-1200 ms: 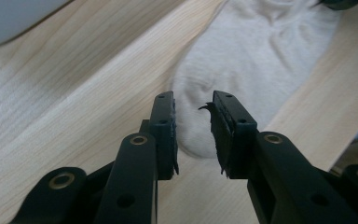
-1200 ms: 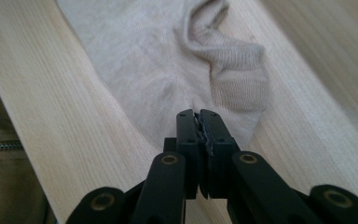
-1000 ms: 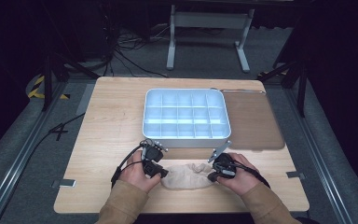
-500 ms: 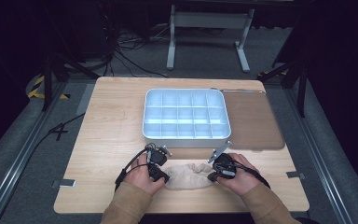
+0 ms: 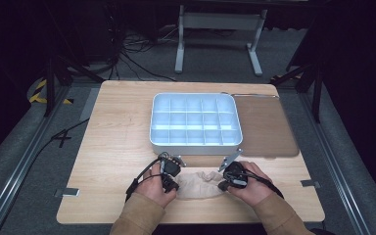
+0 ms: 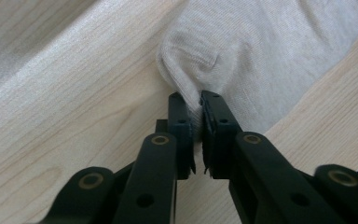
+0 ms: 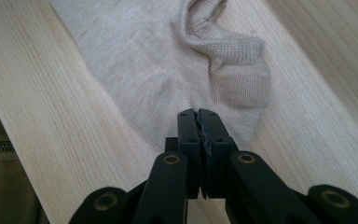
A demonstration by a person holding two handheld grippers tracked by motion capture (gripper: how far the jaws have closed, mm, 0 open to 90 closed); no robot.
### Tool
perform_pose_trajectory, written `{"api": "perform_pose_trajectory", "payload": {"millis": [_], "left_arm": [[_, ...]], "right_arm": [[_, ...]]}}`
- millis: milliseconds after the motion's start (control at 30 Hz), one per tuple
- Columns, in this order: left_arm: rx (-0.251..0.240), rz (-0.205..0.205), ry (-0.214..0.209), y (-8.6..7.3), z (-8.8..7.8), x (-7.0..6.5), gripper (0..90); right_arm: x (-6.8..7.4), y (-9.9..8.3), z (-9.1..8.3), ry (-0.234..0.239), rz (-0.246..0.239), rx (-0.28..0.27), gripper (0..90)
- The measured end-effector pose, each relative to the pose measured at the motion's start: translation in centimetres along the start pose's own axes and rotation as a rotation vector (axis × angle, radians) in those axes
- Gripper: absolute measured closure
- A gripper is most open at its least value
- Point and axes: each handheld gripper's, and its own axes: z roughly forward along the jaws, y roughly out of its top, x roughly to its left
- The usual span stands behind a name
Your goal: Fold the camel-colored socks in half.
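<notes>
Beige sock (image 5: 201, 182) lies flat on the near edge of the worktop (image 5: 117, 137), between both hands. Left claw (image 6: 194, 109) has just been closing and now pinches the sock's left end; right claw (image 7: 198, 122) is clamped on the right end. Gripping both ends likely keeps it spread for folding or lifting. Compartment tray (image 5: 194, 142) sits just beyond.

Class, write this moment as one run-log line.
left hand-held gripper: just closed on sock | right hand-held gripper: shut on sock | tray: untouched
</notes>
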Motion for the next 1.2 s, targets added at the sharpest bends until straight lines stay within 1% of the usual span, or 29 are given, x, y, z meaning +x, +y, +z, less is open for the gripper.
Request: {"api": "perform_pose_trajectory", "payload": {"millis": [67,133,233,300,333,367,433,467,500,533,567,600,633,667,700,733,767,800,900,1000,1033,1200], "left_arm": [[0.001,-0.004,-0.006,0.0,0.0,0.0,85.1],[0.005,-0.002,0.001,0.0,-0.1,0.0,85.3],[0.008,0.006,-0.002,0.1,-0.4,0.2,85.4],[0.012,0.0,0.002,0.0,-0.8,0.3,85.4],[0.013,0.011,0.003,0.1,-0.9,0.4,85.4],[0.01,0.006,0.004,0.0,-1.2,0.5,85.3],[0.008,0.019,-0.008,0.1,-1.6,0.6,85.3],[0.008,0.017,-0.015,0.1,-1.8,0.7,85.3],[0.013,0.025,-0.017,0.1,-2.1,0.8,85.3],[0.014,0.026,-0.01,0.1,-2.2,0.9,85.3],[0.01,0.023,-0.018,0.0,-2.4,1.0,85.3],[0.013,0.028,-0.012,0.0,-2.6,1.1,85.3],[0.013,0.019,-0.017,0.0,-2.8,1.2,85.3],[0.013,0.019,-0.017,0.0,-2.8,1.2,85.3],[0.019,0.024,-0.019,0.0,-3.0,1.4,85.3],[0.019,0.024,-0.019,0.0,-3.0,1.4,85.3],[0.024,0.015,-0.012,-0.1,-3.1,1.4,85.3],[0.024,0.021,-0.014,-0.1,-3.2,1.5,85.3],[0.032,0.009,-0.009,-0.2,-3.4,1.5,85.3],[0.034,0.017,-0.006,-0.2,-3.5,1.5,85.3],[0.033,0.014,-0.011,-0.2,-3.6,1.5,85.3],[0.033,0.024,-0.015,-0.2,-3.7,1.5,85.0]], "right_arm": [[0.0,0.0,0.0,0.004,0.001,-0.006,88.8],[0.1,-0.1,0.0,-0.002,0.001,-0.008,88.8],[0.1,-0.2,-0.3,-0.001,0.004,-0.018,88.8],[0.0,-0.3,-0.6,0.0,0.013,-0.037,89.1],[0.0,-0.4,-0.9,-0.007,0.017,-0.05,89.3],[-0.1,-0.4,-1.0,-0.011,0.02,-0.058,89.3],[-0.1,-0.6,-1.2,-0.015,0.033,-0.077,89.3],[-0.2,-0.6,-1.2,-0.019,0.04,-0.082,89.3],[-0.2,-0.7,-1.2,-0.022,0.049,-0.097,89.2],[-0.3,-0.8,-1.1,-0.022,0.058,-0.106,89.2],[-0.3,-0.8,-1.0,-0.019,0.067,-0.117,89.3],[-0.3,-0.8,-1.0,-0.018,0.073,-0.126,89.3],[-0.3,-0.8,-0.9,-0.018,0.076,-0.132,89.3],[-0.3,-0.8,-0.9,-0.018,0.076,-0.132,89.3],[-0.1,-0.8,-0.8,-0.022,0.074,-0.147,89.4],[-0.1,-0.8,-0.8,-0.022,0.074,-0.147,89.4],[0.0,-0.7,-0.8,-0.019,0.072,-0.15,89.5],[0.3,-0.6,-0.8,-0.012,0.065,-0.154,89.5],[0.8,-0.3,-0.3,-0.002,0.046,-0.147,89.4],[1.0,-0.2,0.4,-0.008,0.036,-0.129,89.4],[1.1,-0.2,0.6,-0.013,0.035,-0.123,89.5],[1.0,-0.3,0.7,-0.014,0.033,-0.12,89.9]]}}
